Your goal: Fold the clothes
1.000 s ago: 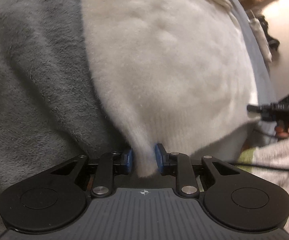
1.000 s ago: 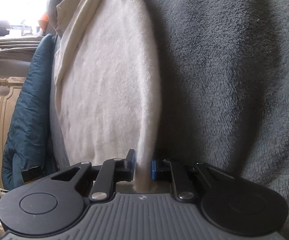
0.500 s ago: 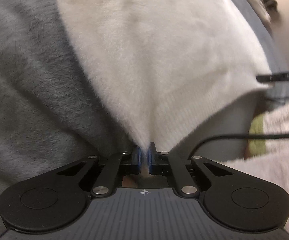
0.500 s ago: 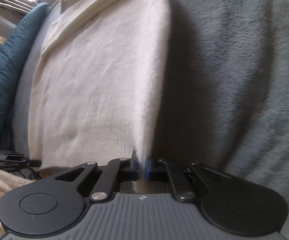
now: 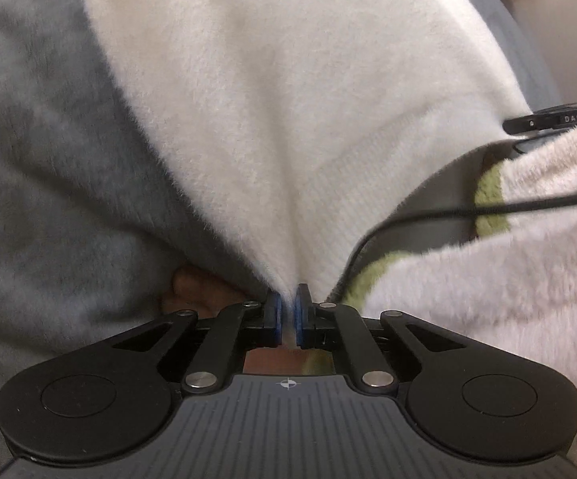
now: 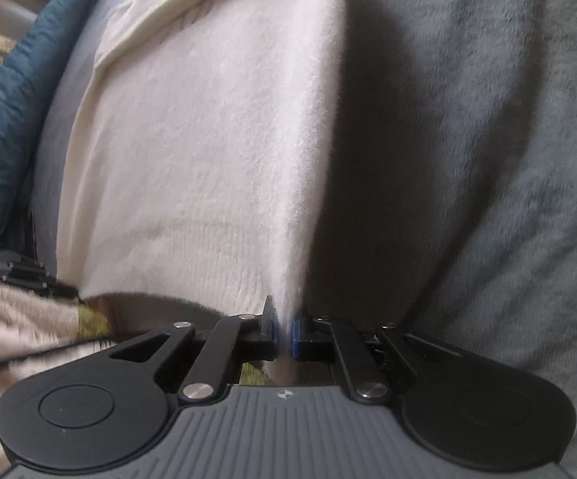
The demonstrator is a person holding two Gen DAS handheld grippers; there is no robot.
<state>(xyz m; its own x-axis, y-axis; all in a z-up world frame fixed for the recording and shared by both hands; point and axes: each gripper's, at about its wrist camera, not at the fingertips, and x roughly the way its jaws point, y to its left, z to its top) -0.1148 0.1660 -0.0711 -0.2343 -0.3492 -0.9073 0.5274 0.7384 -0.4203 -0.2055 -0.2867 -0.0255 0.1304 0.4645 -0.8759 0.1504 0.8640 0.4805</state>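
Observation:
A fluffy white sweater (image 5: pixel 288 111) lies spread over a grey fleece blanket (image 5: pixel 48 167). My left gripper (image 5: pixel 287 311) is shut on one corner of its ribbed hem, and the fabric rises in a peak from the blue pads. In the right wrist view the same white sweater (image 6: pixel 192 151) stretches away, and my right gripper (image 6: pixel 285 325) is shut on the other hem corner, with the cloth pulled into a sharp ridge. The hem between the two corners hangs slightly off the blanket (image 6: pixel 468 159).
A person's fuzzy cream sleeve with a green cuff (image 5: pixel 508 279) crosses the right side, with a black cable (image 5: pixel 488 207) over it. A teal padded cushion (image 6: pixel 4 107) lies at the far left. The other gripper's black body (image 5: pixel 556 119) shows at the right edge.
Both grippers have closed from partly open onto the hem corners and lifted them, pulling the sweater toward the cameras. The sleeve has come further into both views.

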